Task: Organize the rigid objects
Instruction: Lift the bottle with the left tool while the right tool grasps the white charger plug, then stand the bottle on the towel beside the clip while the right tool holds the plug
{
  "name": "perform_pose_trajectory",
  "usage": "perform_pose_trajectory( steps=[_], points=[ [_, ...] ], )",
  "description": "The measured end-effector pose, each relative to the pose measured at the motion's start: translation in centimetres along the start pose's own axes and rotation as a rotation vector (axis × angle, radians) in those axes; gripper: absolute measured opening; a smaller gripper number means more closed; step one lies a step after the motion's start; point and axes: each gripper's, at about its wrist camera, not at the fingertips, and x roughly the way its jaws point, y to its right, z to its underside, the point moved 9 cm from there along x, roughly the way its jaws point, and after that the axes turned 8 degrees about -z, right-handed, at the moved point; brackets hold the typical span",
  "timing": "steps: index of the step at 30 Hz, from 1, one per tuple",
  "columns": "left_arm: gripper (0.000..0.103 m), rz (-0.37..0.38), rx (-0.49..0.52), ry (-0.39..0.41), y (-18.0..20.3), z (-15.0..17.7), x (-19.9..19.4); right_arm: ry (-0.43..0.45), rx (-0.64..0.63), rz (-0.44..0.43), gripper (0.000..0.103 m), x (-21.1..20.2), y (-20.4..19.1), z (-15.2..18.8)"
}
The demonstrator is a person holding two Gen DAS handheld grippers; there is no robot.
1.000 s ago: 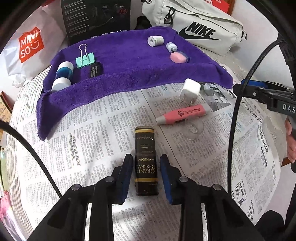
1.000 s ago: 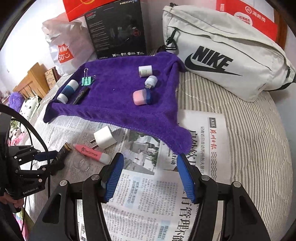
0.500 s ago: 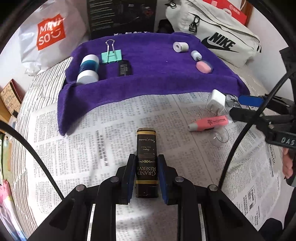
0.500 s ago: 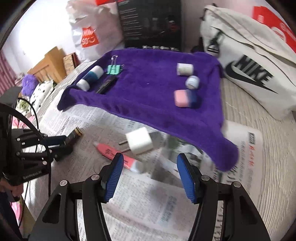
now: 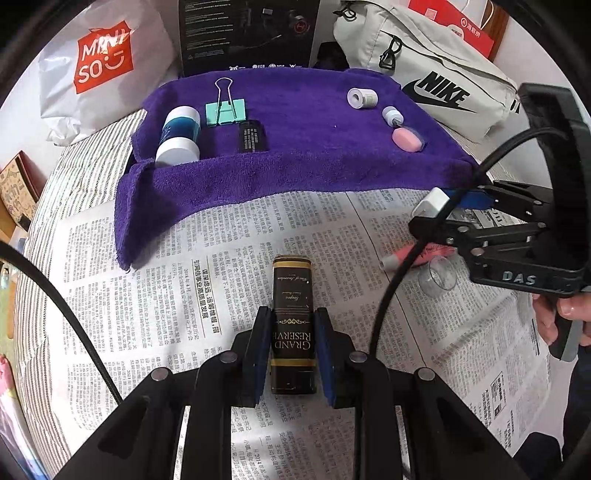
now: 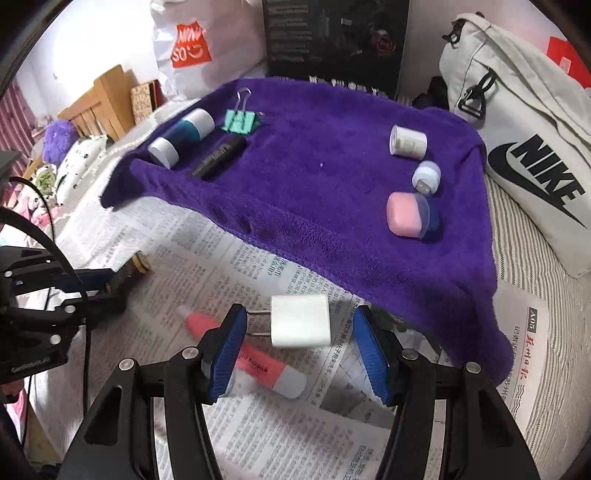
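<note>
Swinging in from the right since a second ago, the right gripper is now straddling the white charger on the newspaper with fingers wide apart, while the left gripper is squeezing the black box it earlier only flanked.

Striped bedsheet under newspaper; wooden headboard (left), white wall behind.

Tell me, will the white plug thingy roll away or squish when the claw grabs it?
Probably neither. The white charger looks like a hard, blocky cube with flat sides, so it should sit still rather than roll. Its smooth shell may slip a little, and the prongs point at one pad of the open right claw, so it might twist.
</note>
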Motion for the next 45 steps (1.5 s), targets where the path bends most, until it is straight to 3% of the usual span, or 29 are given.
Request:
perform_pose_trajectory(
  steps=[9,11,13,22,28,45],
  points=[
    [0.023,0.006,-0.004,0.009,0.0,0.0,0.0,0.024,0.028,0.024,0.059,-0.3,0.5,0.6],
    [0.023,0.013,-0.013,0.012,0.0,0.0,-0.1,0.045,0.025,0.032,0.055,-0.3,0.5,0.6],
    [0.023,0.021,-0.022,0.017,-0.2,-0.1,-0.1,0.048,0.037,0.033,0.044,-0.5,0.5,0.5],
    [0.023,-0.036,0.021,0.038,-0.3,-0.4,0.4,0.056,0.072,0.029,0.044,-0.8,1.4,1.0],
    [0.022,0.057,-0.047,0.041,-1.1,-0.6,0.3,0.061,0.121,-0.041,0.044,-1.8,1.4,0.8],
    [0.022,0.06,-0.044,0.105,-0.7,-3.7,-2.4,0.087,0.112,-0.024,0.044,-5.0,2.3,-0.4]
  ],
)
